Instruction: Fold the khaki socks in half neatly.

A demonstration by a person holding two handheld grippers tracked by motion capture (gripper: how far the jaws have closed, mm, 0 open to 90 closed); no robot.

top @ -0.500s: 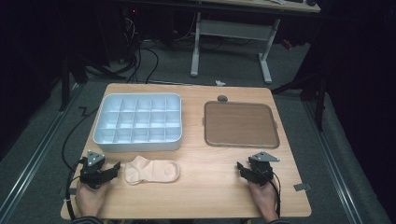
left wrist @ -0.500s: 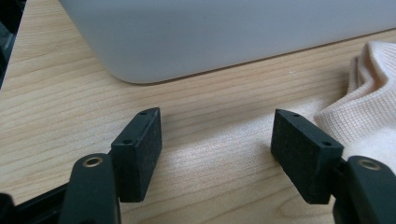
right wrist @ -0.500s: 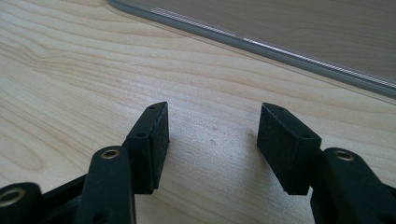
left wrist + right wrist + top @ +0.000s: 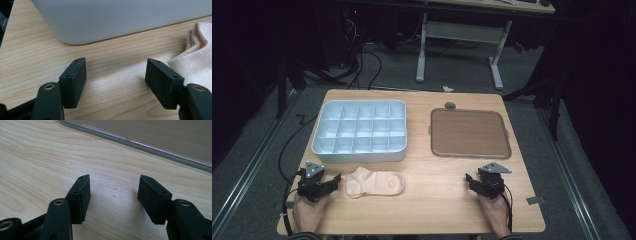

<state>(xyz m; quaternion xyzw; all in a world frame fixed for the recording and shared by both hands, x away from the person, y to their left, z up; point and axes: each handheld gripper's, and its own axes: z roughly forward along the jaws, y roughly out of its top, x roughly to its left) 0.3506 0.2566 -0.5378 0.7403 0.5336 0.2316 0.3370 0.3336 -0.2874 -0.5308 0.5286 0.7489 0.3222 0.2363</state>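
Risk judged first: sock likely to be pushed or bunched rather than pinched, given soft ribbed fabric lying flat on the wooden table and one pad of the left gripper almost at its edge; a low sideways approach could also knock the grey compartment tray, just beyond the sock. Sock located just in front of that tray's near wall, toward its right half, touching neither tray nor pad. Left gripper placed just left of the sock, jaws spread wide with bare wood between them, nothing held. Right gripper set well to the right of the sock, in front of the brown flat mat, jaws likewise apart and empty over bare wood. Compared with the frame half a second earlier: no discernible change; sock, tray, mat and both hands in the same places, jaw spread apparently the same.
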